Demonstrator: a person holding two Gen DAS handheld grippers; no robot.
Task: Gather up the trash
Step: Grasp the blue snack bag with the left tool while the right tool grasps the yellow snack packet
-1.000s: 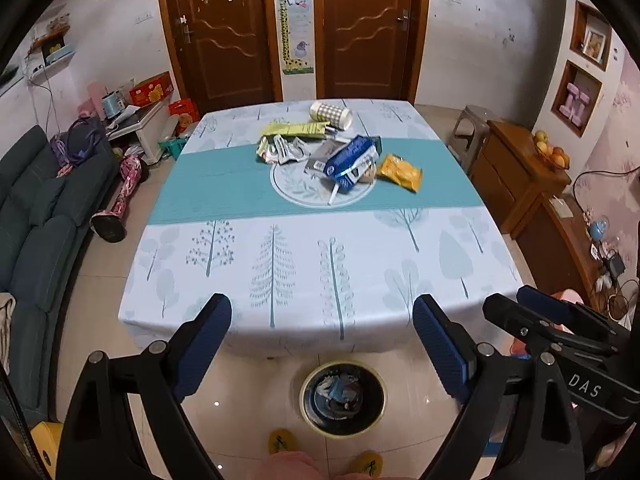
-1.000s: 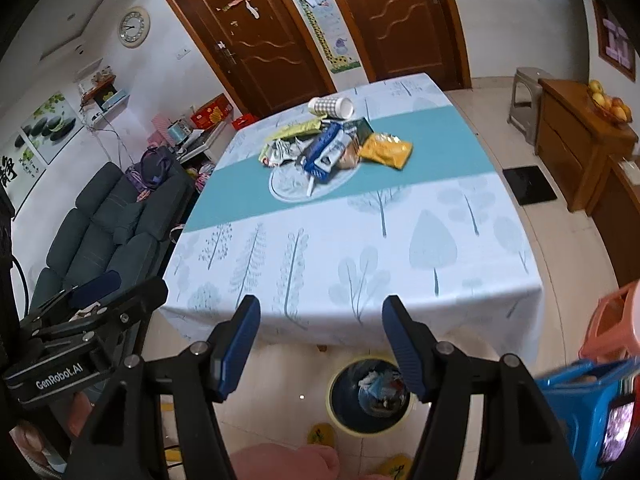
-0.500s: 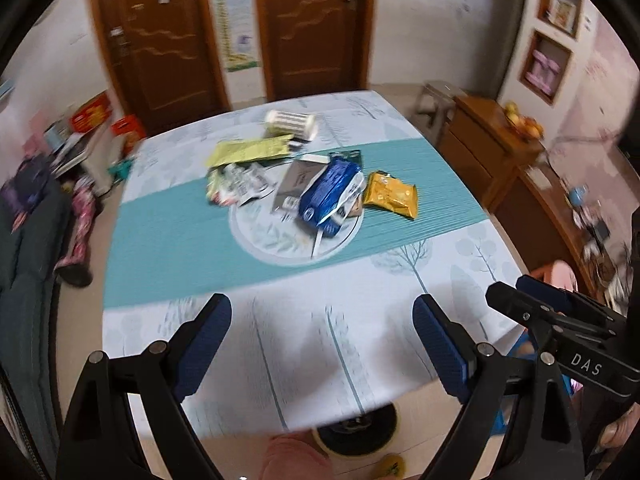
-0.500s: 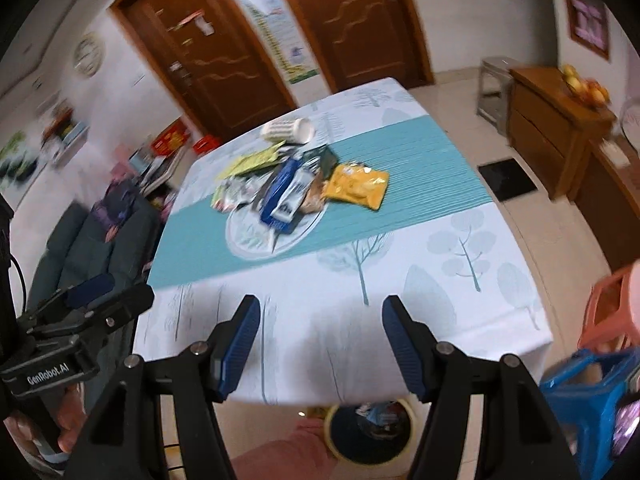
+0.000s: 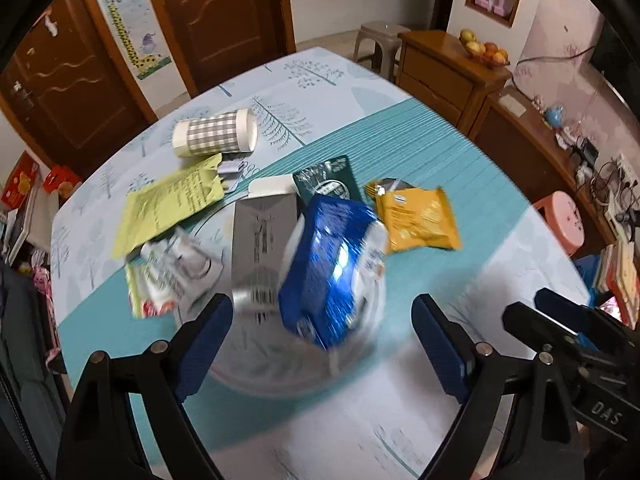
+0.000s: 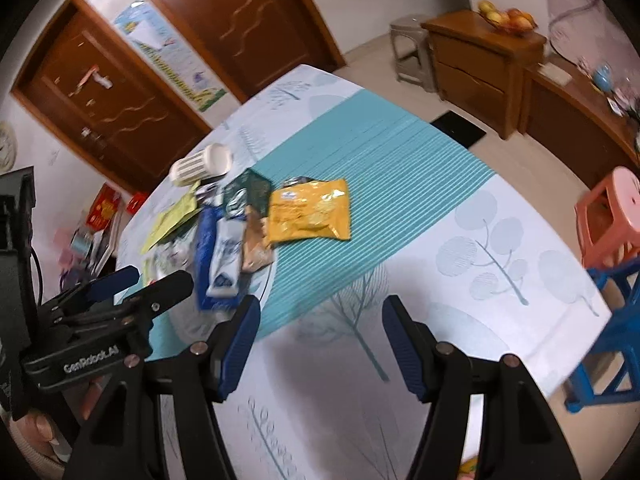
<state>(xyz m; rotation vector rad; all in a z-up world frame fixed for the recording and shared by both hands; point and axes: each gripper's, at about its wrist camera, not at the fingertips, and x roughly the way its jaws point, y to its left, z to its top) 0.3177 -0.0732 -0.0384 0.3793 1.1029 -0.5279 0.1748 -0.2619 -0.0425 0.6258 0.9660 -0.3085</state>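
A heap of trash lies mid-table on a teal-striped cloth: a blue foil packet [image 5: 330, 264], a grey carton [image 5: 260, 248], an orange snack bag [image 5: 418, 220], a dark green packet [image 5: 330, 180], a yellow-green wrapper [image 5: 168, 204], a crumpled wrapper [image 5: 172, 272] and a checked paper cup [image 5: 216, 134] on its side. My left gripper [image 5: 322, 344] hovers open just short of the blue packet, nothing between its fingers. My right gripper [image 6: 320, 338] is open over bare cloth, in front of the orange bag [image 6: 310, 210] and the blue packet [image 6: 218, 256].
Wooden cabinets [image 5: 448, 68] with a fruit bowl [image 5: 484, 50] stand to the right, with a pink stool [image 6: 612, 216] and a blue stool [image 6: 608, 352] near the table's right edge. Two brown doors [image 5: 216, 20] are behind the table. A sofa [image 5: 24, 360] lies at the left.
Both grippers have moved forward and down from beyond the table's near edge to over the cloth, rolling as they went. The trash pile now looms close; the floor bin has dropped out of view.
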